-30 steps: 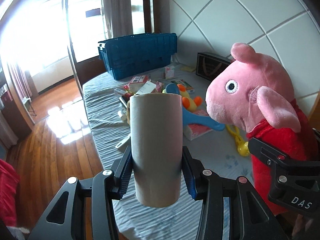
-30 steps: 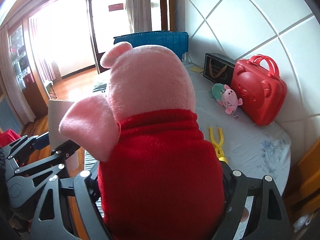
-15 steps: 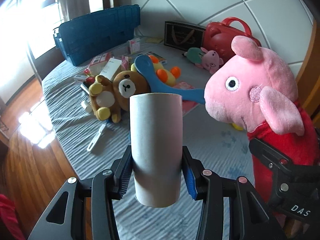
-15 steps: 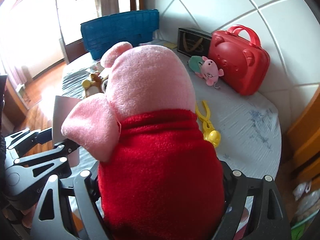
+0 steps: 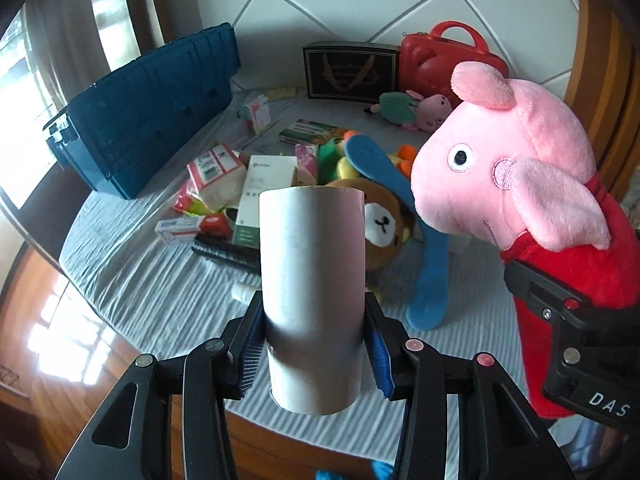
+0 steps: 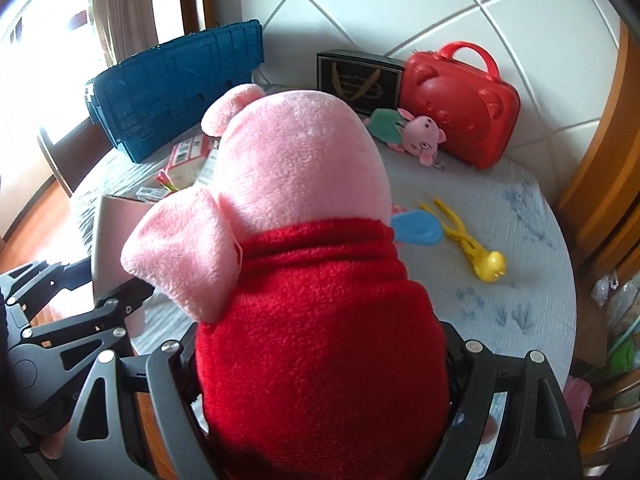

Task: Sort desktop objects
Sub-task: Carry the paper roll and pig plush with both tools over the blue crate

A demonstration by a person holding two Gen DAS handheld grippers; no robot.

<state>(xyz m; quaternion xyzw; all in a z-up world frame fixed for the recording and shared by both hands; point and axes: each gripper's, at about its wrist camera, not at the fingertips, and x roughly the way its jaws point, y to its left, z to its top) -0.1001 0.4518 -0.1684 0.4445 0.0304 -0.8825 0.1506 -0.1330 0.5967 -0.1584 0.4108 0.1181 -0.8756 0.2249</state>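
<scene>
My left gripper (image 5: pixel 314 350) is shut on an upright grey cardboard tube (image 5: pixel 312 280), held above the near edge of the round table (image 5: pixel 140 280). My right gripper (image 6: pixel 320 364) is shut on a large pink pig plush in a red dress (image 6: pixel 312 280); it also shows at the right of the left wrist view (image 5: pixel 520 184). The tube shows at the left of the right wrist view (image 6: pixel 116 240). Both are held side by side over the table's front.
A blue crate (image 5: pixel 148 108) stands back left, a black box (image 5: pixel 350 72) and red case (image 6: pixel 460 104) at the back. Boxes, a bear plush (image 5: pixel 384 224), a blue scoop (image 5: pixel 428 272), a small pig plush (image 6: pixel 416 136) and yellow tongs (image 6: pixel 468 240) lie on the cloth.
Both grippers have tilted down and swung right over the table with their loads still held. The red case and more of the tabletop have come into view.
</scene>
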